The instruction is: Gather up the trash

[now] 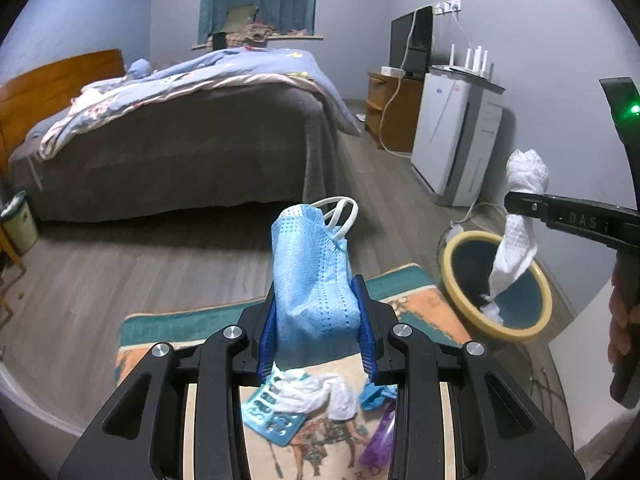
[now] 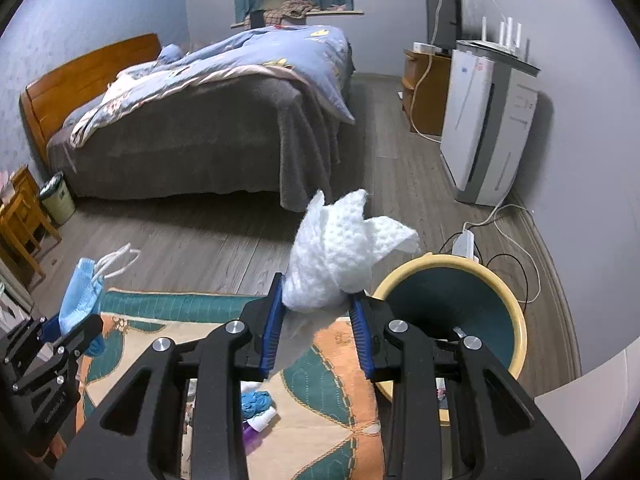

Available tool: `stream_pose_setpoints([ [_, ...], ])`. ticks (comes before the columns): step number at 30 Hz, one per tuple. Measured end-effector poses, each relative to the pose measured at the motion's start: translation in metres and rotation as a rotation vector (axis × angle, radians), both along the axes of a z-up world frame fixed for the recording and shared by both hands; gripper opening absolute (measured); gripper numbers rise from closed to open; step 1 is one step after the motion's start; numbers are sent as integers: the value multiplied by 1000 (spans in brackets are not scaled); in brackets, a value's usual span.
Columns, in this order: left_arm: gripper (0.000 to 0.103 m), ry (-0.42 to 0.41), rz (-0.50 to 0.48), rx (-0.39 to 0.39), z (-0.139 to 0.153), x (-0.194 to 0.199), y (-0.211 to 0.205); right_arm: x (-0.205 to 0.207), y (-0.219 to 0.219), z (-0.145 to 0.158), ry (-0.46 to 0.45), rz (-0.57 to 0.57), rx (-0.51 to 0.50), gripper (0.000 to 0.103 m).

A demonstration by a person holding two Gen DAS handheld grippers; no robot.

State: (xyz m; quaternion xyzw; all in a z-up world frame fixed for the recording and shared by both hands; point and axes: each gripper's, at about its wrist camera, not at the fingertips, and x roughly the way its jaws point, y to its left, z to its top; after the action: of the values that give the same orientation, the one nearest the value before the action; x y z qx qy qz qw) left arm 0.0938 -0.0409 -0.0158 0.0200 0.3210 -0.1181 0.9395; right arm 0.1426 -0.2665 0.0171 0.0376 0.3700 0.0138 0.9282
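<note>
A bedroom seen from two hand-held claws, both raised above a patterned rug (image 1: 416,300) on a grey wood floor.

The left claw (image 1: 318,320) pinches a crumpled blue face mask (image 1: 312,276) between its blue pads; the mask stands upright out of the grip, its white ear loops (image 1: 342,210) curling at the top. In the right wrist view the same claw appears at the left edge, with the mask held above the rug.

The right claw (image 2: 318,318) pinches a white paper towel (image 2: 336,260), bunched above the pads and trailing below them. In the left wrist view the towel's lower end hangs down into the open mouth of a round bin (image 1: 468,308) with a yellow rim and dark teal inside; some white paper already lies at the bottom. The bin stands on the floor just beside the rug's right edge.

More trash lies on the rug below the left claw: an empty pill blister pack (image 1: 272,412), a crumpled white tissue (image 1: 320,396), a scrap of blue fabric-like material (image 1: 374,394) and a purple wrapper (image 1: 380,440).

Behind stands a bed (image 1: 180,152) with a grey cover and blue quilt, and a white air purifier (image 1: 452,140) against the right wall.
</note>
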Motion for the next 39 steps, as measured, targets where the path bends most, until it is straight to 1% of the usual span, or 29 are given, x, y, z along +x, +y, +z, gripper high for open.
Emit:
stream_pose_setpoints([
  [15,34,0,-59,41,-7,7,-47,1,-65,-19,19,-69,54,31],
  [23,34,9,-97,68,-17,14,-76,9,-99,-36,41,-116,106,31],
  [26,34,13,-117,88,-22,16,-88,13,-110,-40,48,-128,127,31],
  [29,35,17,-139,90,-27,18,-98,17,-120,-43,48,-138,136,31],
  [34,35,21,-180,100,-36,19,-115,18,-134,-42,28,-156,99,31],
  [37,35,42,-201,93,-43,19,-127,19,-148,-40,9,-186,53,31],
  [39,35,44,-221,105,-46,17,-136,20,-159,-40,2,-210,40,31],
])
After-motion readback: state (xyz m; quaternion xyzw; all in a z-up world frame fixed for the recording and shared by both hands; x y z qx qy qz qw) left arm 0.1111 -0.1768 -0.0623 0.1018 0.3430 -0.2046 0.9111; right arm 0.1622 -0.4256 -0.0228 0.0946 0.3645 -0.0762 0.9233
